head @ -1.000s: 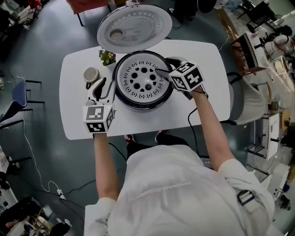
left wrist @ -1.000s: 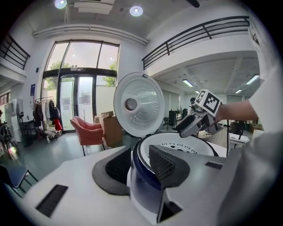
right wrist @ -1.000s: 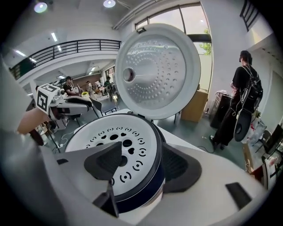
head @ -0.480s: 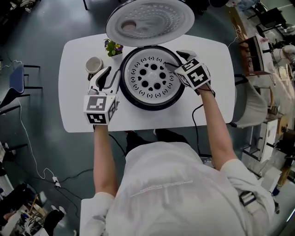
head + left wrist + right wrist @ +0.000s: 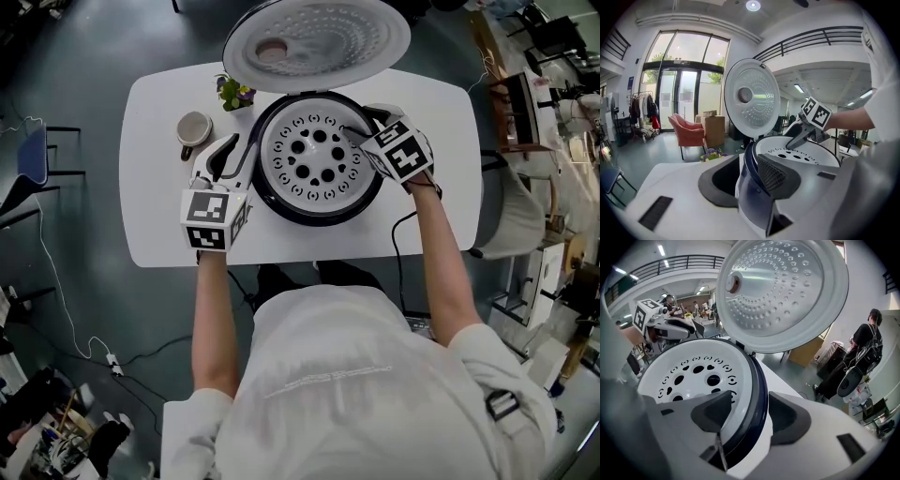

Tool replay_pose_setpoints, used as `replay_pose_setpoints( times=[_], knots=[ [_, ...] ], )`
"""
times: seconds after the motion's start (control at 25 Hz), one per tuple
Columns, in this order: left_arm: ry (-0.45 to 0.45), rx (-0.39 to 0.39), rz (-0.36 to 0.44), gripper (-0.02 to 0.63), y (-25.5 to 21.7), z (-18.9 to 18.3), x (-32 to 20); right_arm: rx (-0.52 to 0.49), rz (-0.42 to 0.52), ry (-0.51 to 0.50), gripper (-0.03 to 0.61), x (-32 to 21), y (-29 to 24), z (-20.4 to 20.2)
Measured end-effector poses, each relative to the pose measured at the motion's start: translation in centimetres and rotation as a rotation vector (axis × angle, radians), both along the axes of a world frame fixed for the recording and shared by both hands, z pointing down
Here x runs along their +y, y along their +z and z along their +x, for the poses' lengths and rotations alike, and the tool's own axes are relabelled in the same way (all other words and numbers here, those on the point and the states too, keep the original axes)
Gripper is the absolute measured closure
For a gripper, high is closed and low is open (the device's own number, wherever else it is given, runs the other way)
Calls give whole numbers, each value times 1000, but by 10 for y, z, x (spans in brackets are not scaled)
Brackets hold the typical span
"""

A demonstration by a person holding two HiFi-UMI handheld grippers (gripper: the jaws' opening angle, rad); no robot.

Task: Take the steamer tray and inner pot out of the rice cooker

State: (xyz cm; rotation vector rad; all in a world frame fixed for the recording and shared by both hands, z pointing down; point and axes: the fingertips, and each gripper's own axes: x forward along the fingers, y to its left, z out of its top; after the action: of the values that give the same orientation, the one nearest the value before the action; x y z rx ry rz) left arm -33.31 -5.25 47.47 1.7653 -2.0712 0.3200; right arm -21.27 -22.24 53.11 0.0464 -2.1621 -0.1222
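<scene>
Left tongs [image 5: 232, 155] & right tongs [image 5: 362, 126] had dropped closer to rice cooker [image 5: 314, 214] rim, mid-frame. Left gaped astride its wall. Right, just closing, not yet clenched, straddled rim beside steamer tray [image 5: 302, 161]. Tray sat inside cooker: prob. light, stiff, slick, so pinch its edge.

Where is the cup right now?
In the head view, the cup stands on the left part of the white table, just left of the rice cooker and next to the little flowers.

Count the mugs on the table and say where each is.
1. The mug stands on the white table, left of the rice cooker, near the small potted flowers. The raised lid could hide others.
</scene>
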Motion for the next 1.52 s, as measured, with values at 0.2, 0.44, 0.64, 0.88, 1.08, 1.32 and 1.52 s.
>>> replay_pose_setpoints(
  times=[0.2,0.44,0.64,0.88,1.08,1.32,1.52],
  knots=[
    [-5,15,-4,484,6,0,1,-1,8,20,326,-4,-2,0],
    [-21,15,9,492,1,0,5,23,60,7,339,-4,-4,2],
    [-39,18,16,492,-3,-3,12,-6,44,26,341,-7,-11,2],
    [-48,23,15,492,-2,2,23,-22,50,41,347,-4,-21,6],
    [-49,11,6,492,-5,5,26,-35,58,59,360,-5,-31,10],
    [-44,-28,-7,492,-7,7,36,-72,84,101,381,-7,-44,17],
    [-43,-21,-1,496,-7,9,37,-98,71,188,451,-25,-53,27]
  ],
)
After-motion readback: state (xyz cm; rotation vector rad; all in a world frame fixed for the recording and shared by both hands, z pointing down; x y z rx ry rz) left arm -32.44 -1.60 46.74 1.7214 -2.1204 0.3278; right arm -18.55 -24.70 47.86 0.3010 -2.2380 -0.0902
